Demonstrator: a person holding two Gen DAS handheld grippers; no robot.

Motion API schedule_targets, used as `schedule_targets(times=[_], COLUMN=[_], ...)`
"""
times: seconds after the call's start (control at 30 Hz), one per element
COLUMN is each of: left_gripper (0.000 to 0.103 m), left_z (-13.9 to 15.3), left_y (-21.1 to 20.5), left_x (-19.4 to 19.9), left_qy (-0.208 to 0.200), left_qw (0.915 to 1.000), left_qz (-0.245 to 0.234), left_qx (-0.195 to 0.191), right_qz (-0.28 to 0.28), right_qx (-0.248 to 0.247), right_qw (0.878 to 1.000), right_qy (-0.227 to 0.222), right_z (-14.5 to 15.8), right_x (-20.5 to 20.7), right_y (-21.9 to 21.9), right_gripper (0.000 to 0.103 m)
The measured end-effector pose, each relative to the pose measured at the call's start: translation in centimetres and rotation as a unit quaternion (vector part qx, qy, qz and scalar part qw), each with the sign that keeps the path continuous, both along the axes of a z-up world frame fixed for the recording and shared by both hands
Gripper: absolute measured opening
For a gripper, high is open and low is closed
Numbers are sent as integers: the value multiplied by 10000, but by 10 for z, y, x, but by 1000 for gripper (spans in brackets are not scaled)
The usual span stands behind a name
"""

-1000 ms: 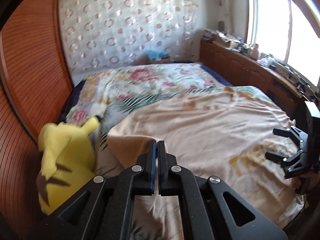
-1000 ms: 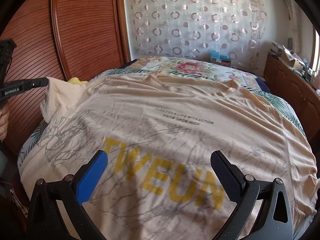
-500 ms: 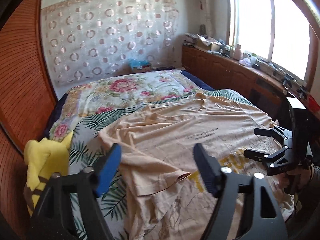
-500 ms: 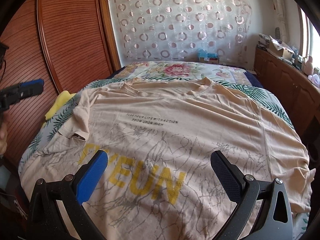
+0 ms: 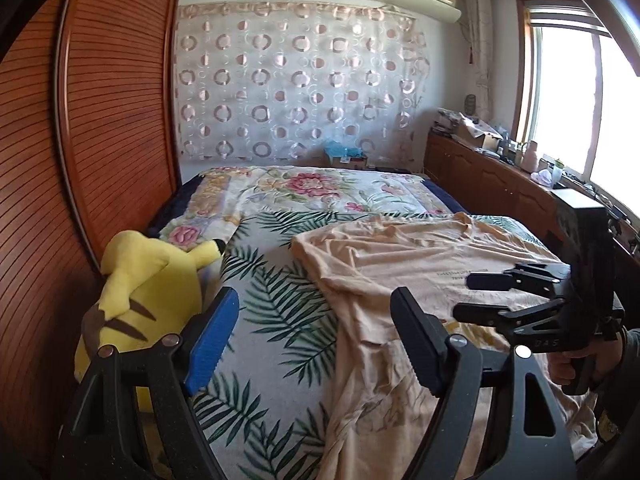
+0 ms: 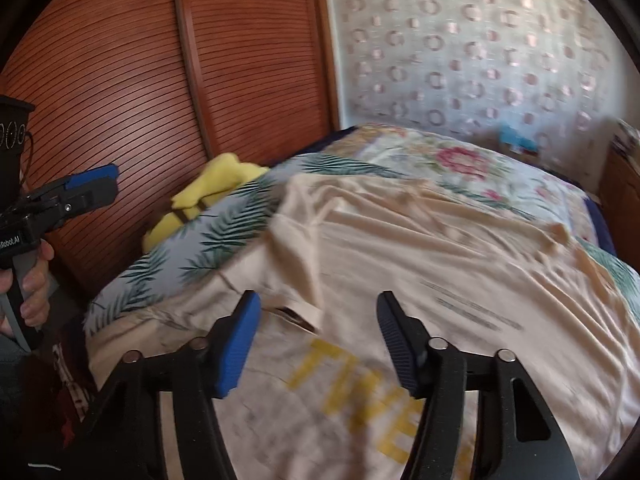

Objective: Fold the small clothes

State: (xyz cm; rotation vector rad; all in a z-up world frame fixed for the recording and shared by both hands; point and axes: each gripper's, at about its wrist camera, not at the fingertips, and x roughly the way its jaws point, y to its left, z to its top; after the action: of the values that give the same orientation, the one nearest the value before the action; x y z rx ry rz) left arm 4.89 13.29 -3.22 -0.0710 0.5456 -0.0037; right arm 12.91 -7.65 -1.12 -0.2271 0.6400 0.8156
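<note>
A beige T-shirt (image 5: 404, 264) with yellow letters lies spread on the bed, its left sleeve folded in over the body (image 6: 296, 312). The shirt (image 6: 420, 264) fills the right wrist view. My left gripper (image 5: 314, 340) is open and empty, above the leaf-print bedcover left of the shirt. My right gripper (image 6: 318, 340) is open and empty, low over the folded sleeve. It also shows in the left wrist view (image 5: 476, 296), over the shirt's chest. The left gripper shows at the left edge of the right wrist view (image 6: 92, 184).
A yellow plush toy (image 5: 144, 296) lies at the bed's left edge by the wooden sliding doors (image 5: 100, 128). A wooden cabinet (image 5: 500, 184) with clutter runs under the window on the right. The floral bedding (image 5: 320, 188) lies beyond the shirt.
My left gripper opened, let go of the sleeve, and drew back to the left. The sleeve now lies folded on the shirt. My right gripper moved left toward it.
</note>
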Motion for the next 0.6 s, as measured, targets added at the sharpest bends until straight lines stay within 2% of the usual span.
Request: schedule_targets(times=[0.13, 0.23, 0.37, 0.43, 0.47, 0.6], left_gripper=[79, 79, 79, 79, 79, 79], left_z=[-6, -10, -16, -18, -19, -23], left_y=[7, 12, 15, 16, 16, 14], left_x=[-6, -9, -11, -13, -13, -12], left_qy=[75, 91, 151, 162, 171, 226], left_qw=[9999, 9998, 9997, 9997, 9997, 9996], left_qz=[82, 105, 110, 115, 110, 86], left_qx=[-39, -111, -124, -108, -111, -164], right_qz=[546, 724, 847, 839, 795, 732], right_qx=[-152, -331, -578, -681, -708, -525], right_qw=[9980, 9957, 9926, 9919, 9925, 9940], right_qy=[285, 479, 651, 661, 596, 618], right_z=[-15, -29, -44, -48, -49, -43], right_x=[15, 28, 43, 46, 49, 57], right_y=[45, 73, 99, 105, 106, 97], right_gripper=[56, 53, 38, 26, 11, 4])
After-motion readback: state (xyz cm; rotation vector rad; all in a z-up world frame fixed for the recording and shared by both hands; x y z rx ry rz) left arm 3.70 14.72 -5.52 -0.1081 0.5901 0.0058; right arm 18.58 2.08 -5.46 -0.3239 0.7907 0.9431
